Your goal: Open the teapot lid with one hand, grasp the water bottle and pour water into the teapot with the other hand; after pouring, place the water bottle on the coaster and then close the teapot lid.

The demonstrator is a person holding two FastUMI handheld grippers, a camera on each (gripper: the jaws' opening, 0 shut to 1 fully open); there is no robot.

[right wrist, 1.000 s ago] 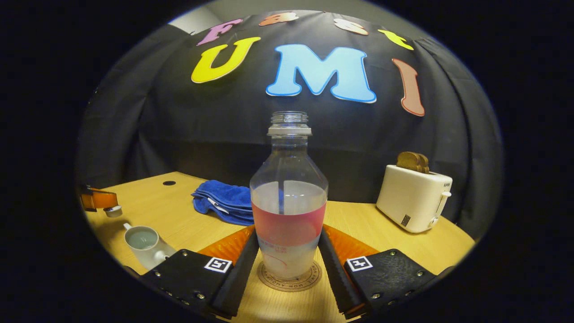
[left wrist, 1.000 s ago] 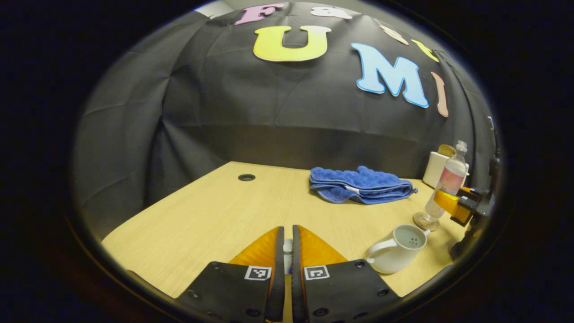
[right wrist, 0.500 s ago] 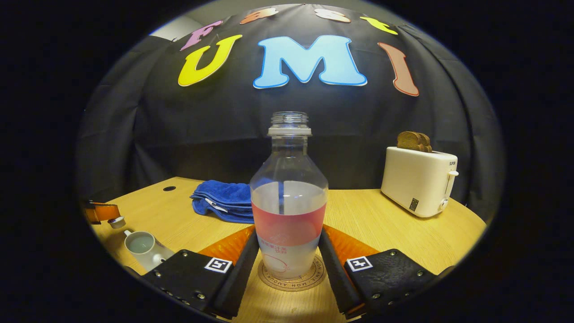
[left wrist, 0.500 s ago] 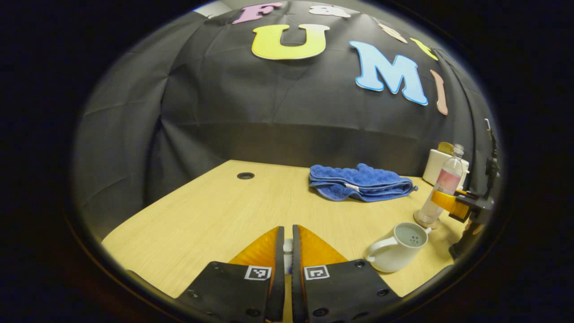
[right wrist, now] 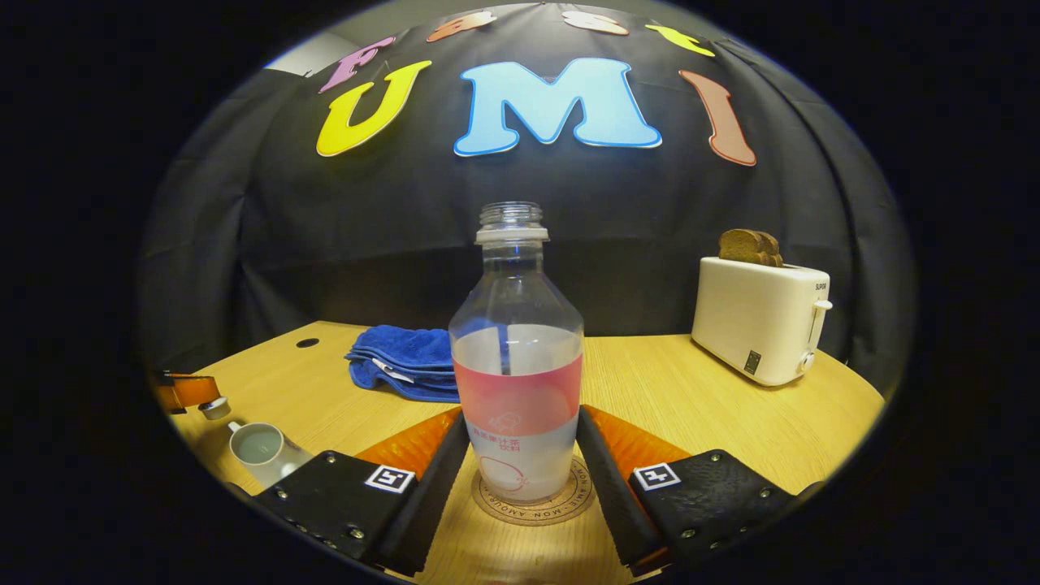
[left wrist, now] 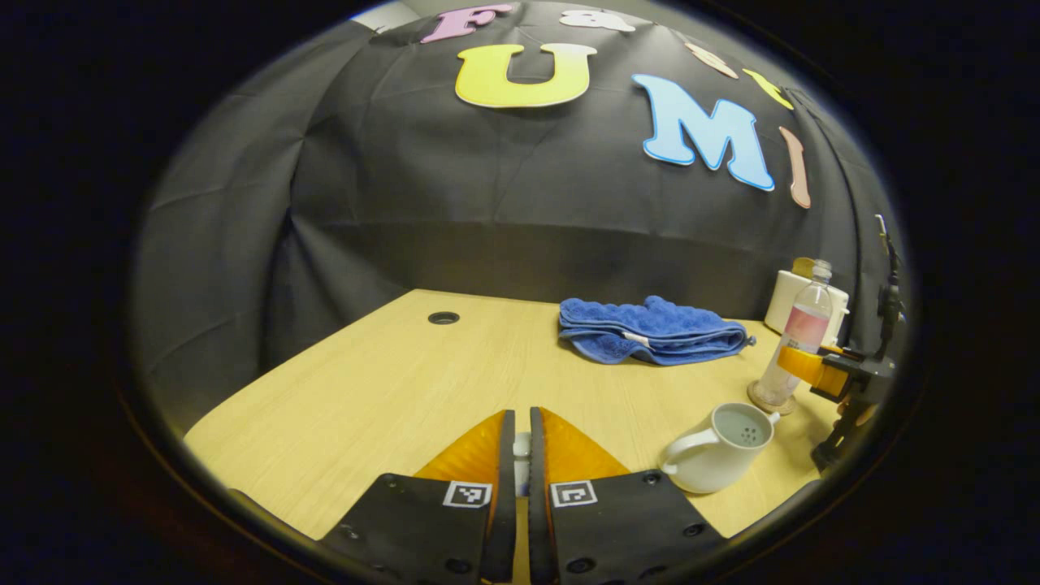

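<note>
1. The left gripper [left wrist: 522,416] is clenched, its two fingers almost meeting on the small white teapot lid [left wrist: 522,448]; the lid sits in the narrow slot between them, held above the wooden table [left wrist: 390,382]; in the right gripper view the lid [right wrist: 215,408] hangs at the tip of that gripper, at the far left edge.
2. The white teapot [left wrist: 715,448] stands open on the table to the right of the left gripper and near its level, handle turned left; the strainer holes show inside its mouth; in the right gripper view it is just below and right of the held lid, apart from it.
3. The water bottle [right wrist: 517,382] stands upright on the round coaster [right wrist: 532,505], uncapped and partly full, with a pink band round its middle.
4. The right gripper [right wrist: 522,416] has a finger on each side of the bottle's lower body, both right against it; whether they press or have let go I cannot tell.
5. In the left gripper view the bottle and coaster lie beyond the teapot, to its right and farther off.
6. A folded blue towel [left wrist: 650,331] lies at the far middle of the table; a white toaster [right wrist: 760,321] with bread in its slots stands at the far right.
</note>
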